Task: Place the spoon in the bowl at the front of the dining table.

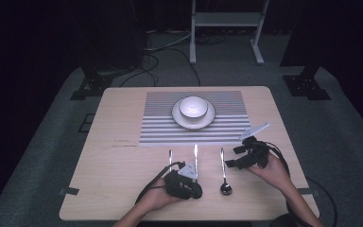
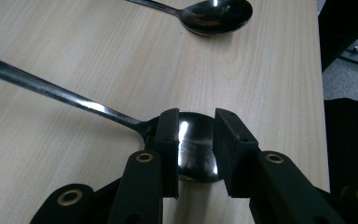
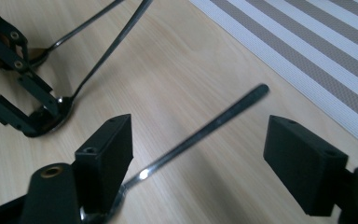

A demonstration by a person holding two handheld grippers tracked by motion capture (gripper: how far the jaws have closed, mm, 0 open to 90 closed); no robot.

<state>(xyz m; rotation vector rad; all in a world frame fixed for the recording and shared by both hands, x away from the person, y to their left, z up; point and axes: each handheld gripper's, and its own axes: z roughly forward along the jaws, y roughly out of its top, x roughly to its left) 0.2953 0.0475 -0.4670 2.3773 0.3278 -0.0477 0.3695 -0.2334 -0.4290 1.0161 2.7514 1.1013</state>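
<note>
A: What lay on the wooden table (image 1: pixel 123 165)?

B: A striped mat (image 1: pixel 160 118) in a dark room. Three spoons lay with handles pointing toward it.

A: The grippers?

B: Left gripper (image 2: pixel 196 149) straddled the middle spoon's bowl (image 2: pixel 196 140), barely parted. Right gripper (image 3: pixel 200 158) gaped around the right spoon's handle (image 3: pixel 223 114).

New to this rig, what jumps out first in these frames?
The white bowl on its plate, centred on the striped placemat at the table's far side, grabs the eye. Nearer the person, three pieces of cutlery lie in a row; the left claw has its jaws either side of the middle spoon bowl, while the right claw hangs open over the right spoon.
</note>
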